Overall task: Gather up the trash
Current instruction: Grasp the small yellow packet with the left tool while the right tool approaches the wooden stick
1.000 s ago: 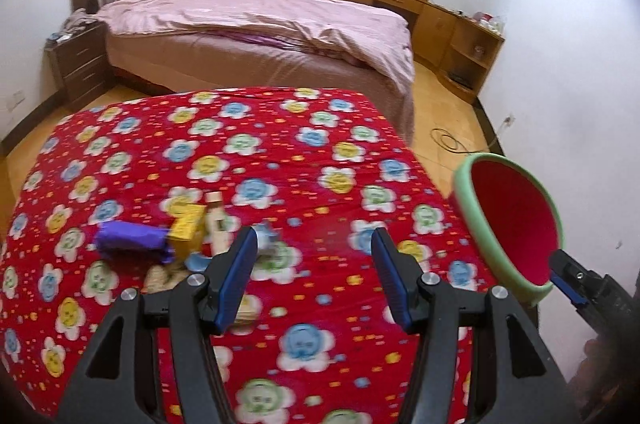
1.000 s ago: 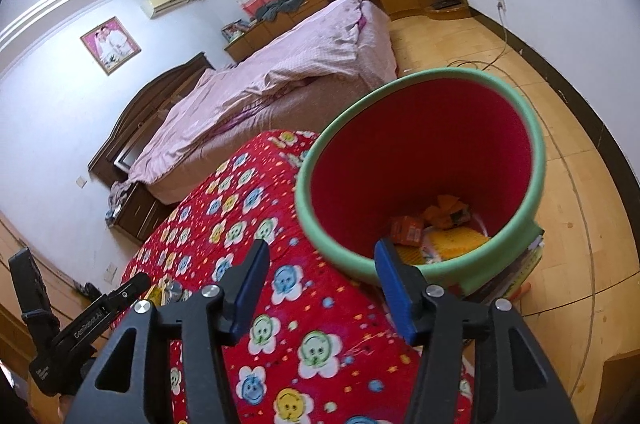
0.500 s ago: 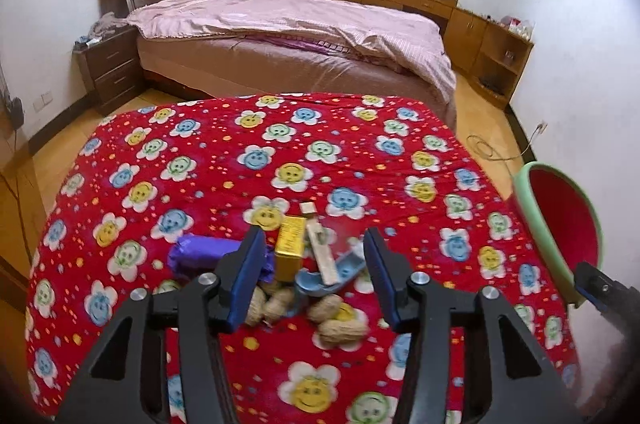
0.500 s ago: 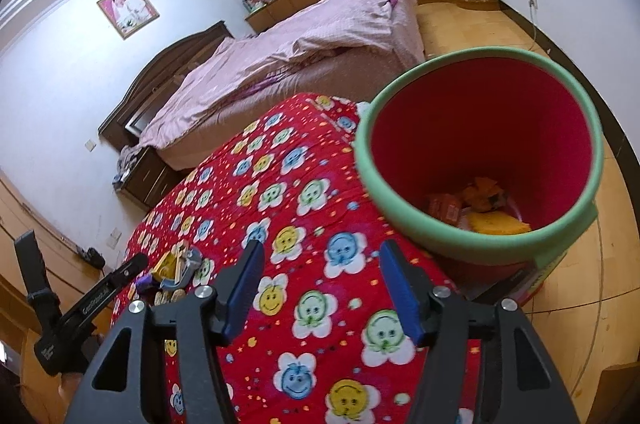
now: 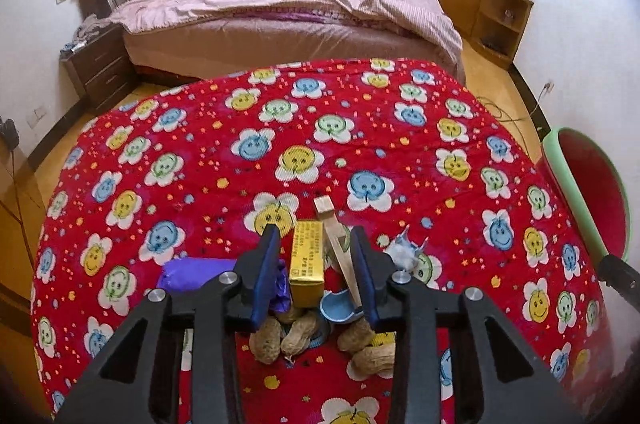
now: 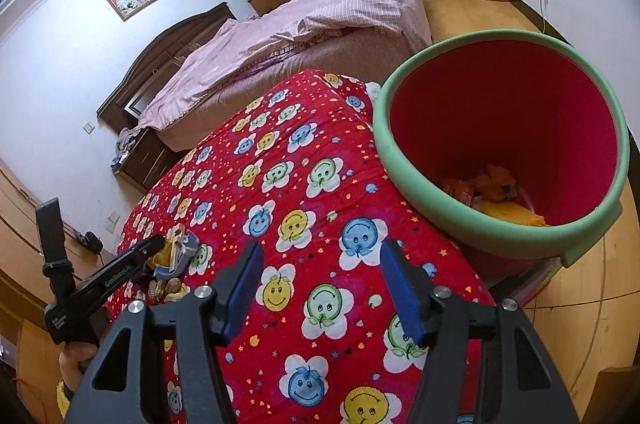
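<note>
A small heap of trash lies on the red flowered cloth: a gold box, a beige stick, a blue scoop, a purple wrapper, a crumpled grey wrapper and several peanuts. My left gripper hangs low over the heap with its jaws closing. The gold box and the stick are between the pads, with slim gaps still showing. My right gripper is open over bare cloth, with nothing between its fingers. A red bin with a green rim stands at the table's right edge, with wrappers in it.
Beyond the table stands a bed with a pink quilt, flanked by a dark nightstand. Wooden cabinets line the far wall. A cable lies on the wooden floor near the bin. A hand holds the left gripper.
The left gripper came forward and down onto the trash heap, its jaws narrowing until they straddle the gold box. The right gripper swung left from the bin over the cloth.
</note>
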